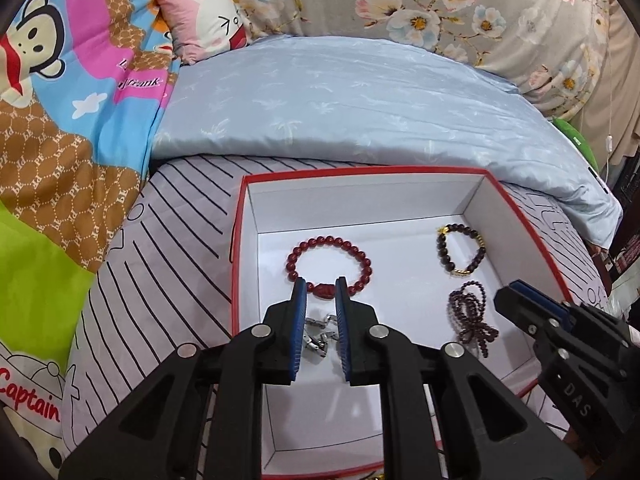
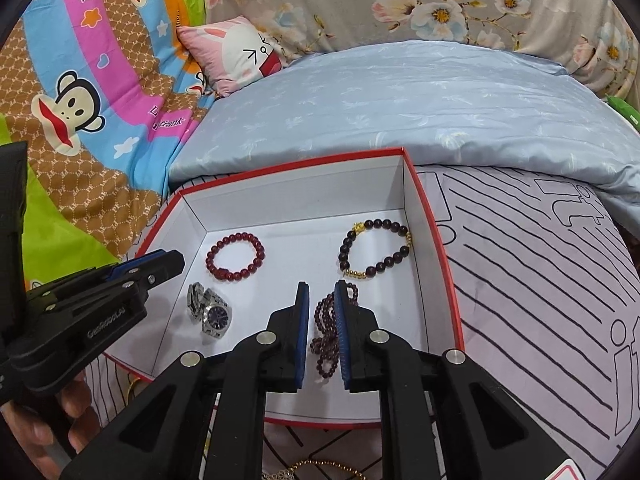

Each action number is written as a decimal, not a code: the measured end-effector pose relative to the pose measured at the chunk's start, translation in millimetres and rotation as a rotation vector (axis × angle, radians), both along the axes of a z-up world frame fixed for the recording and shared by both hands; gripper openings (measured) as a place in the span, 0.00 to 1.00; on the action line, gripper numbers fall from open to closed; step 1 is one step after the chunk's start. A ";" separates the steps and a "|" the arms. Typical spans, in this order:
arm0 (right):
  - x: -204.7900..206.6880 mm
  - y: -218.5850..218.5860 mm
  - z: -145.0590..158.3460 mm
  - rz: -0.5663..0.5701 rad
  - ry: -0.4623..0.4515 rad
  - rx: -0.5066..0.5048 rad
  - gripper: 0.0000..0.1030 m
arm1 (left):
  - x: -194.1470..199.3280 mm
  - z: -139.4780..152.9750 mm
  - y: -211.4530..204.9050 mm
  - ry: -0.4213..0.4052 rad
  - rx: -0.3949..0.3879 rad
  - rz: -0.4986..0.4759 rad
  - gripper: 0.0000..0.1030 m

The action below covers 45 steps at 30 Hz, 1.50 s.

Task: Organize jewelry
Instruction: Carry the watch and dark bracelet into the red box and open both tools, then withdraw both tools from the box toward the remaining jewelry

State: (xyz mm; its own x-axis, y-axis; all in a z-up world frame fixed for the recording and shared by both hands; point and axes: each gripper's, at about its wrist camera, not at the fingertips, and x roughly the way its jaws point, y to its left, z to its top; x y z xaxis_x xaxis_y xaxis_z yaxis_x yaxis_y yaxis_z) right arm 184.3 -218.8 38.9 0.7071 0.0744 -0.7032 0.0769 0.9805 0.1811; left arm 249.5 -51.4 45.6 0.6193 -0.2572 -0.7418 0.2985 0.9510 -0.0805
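Note:
A white box with a red rim [image 1: 238, 240] [image 2: 434, 236] lies on the bed. Inside lie a red bead bracelet [image 1: 352, 250] [image 2: 234, 258], a dark bead bracelet with gold parts [image 1: 460, 250] [image 2: 374, 250], a coiled purple bead strand [image 1: 474, 320] [image 2: 324, 332] and a silver watch [image 1: 316, 338] [image 2: 210, 308]. My left gripper [image 1: 321, 286] [image 2: 154, 262] is open and empty above the watch. My right gripper [image 2: 321, 290] [image 1: 510, 290] is open and empty above the purple strand. A gold chain [image 2: 320, 468] lies outside the box at the near edge.
The box sits on a lilac striped sheet [image 1: 168, 216] [image 2: 540, 280]. A blue quilt [image 1: 340, 96] [image 2: 400, 100] lies behind it. A monkey-print cover [image 1: 60, 120] lies to the left, and a pink pillow [image 1: 208, 16] at the back.

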 end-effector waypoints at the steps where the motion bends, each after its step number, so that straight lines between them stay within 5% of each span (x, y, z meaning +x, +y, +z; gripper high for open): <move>1: -0.6 0.8 0.0 -0.004 0.000 -0.004 0.12 | 1.5 -2.0 1.2 0.005 -0.001 0.003 0.13; 17: -17.8 5.5 7.4 -0.033 -0.017 0.024 0.14 | 14.4 -1.1 2.4 0.000 -0.022 0.009 0.13; 30: -94.6 13.8 31.6 -0.023 -0.055 0.013 0.14 | -60.4 35.4 38.9 -0.040 -0.074 0.020 0.22; 45: -179.3 42.9 -20.6 0.027 0.090 0.029 0.14 | -141.4 1.8 66.1 0.037 -0.056 0.038 0.22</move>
State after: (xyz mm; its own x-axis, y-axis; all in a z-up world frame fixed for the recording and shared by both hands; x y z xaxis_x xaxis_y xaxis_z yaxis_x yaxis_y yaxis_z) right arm 5.0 -175.9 18.2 0.6390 0.1140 -0.7607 0.0680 0.9767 0.2034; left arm 108.1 14.7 47.3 0.6021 -0.2754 -0.7494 0.2577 0.9554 -0.1441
